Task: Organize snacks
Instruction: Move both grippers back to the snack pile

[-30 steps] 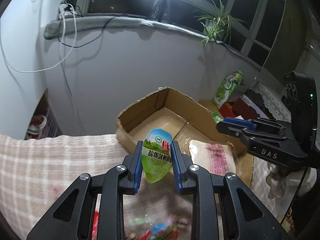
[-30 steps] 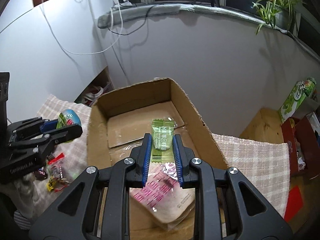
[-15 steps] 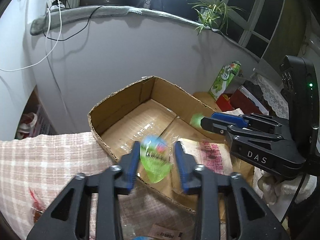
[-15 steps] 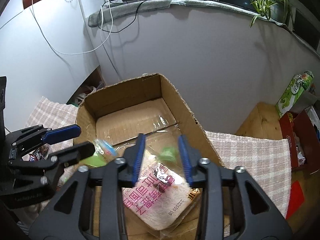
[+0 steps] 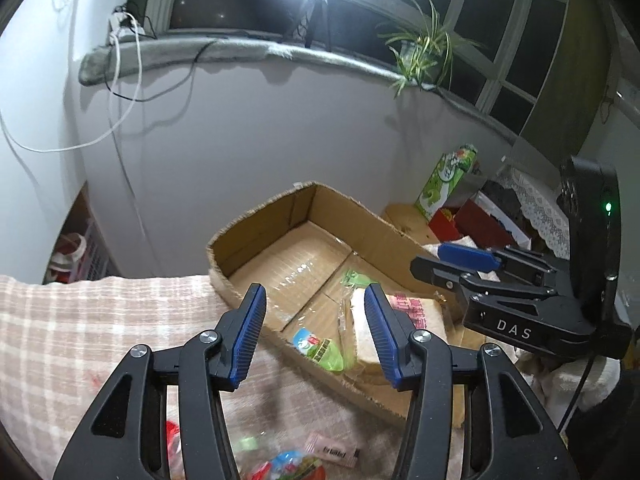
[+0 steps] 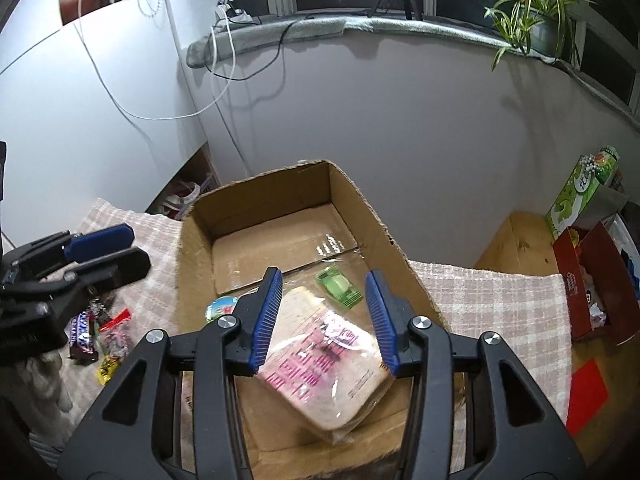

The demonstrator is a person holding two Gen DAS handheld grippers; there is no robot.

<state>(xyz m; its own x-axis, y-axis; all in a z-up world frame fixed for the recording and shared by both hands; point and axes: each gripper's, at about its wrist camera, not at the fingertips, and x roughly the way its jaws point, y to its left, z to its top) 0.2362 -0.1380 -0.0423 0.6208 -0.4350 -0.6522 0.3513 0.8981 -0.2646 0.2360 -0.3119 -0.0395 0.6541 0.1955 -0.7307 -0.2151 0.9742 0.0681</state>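
My left gripper (image 5: 314, 320) is opening, nothing between; my right gripper (image 6: 324, 312) parted, empty, above the corrugated cardboard box (image 6: 304, 184) holding a glossy bread packet (image 6: 324, 364).

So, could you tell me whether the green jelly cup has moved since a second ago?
Yes. The green jelly cup has left the left gripper, whose jaws are opening, and dropped into the cardboard box, beside the bagged bread.

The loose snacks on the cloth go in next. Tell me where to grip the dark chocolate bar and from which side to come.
Grip the chocolate bar across its narrow width near the middle, coming from above. It lies flat on the checked cloth with its long sides running toward the camera; other wrappers crowd its right side, so a top approach with the left gripper likely fits best.
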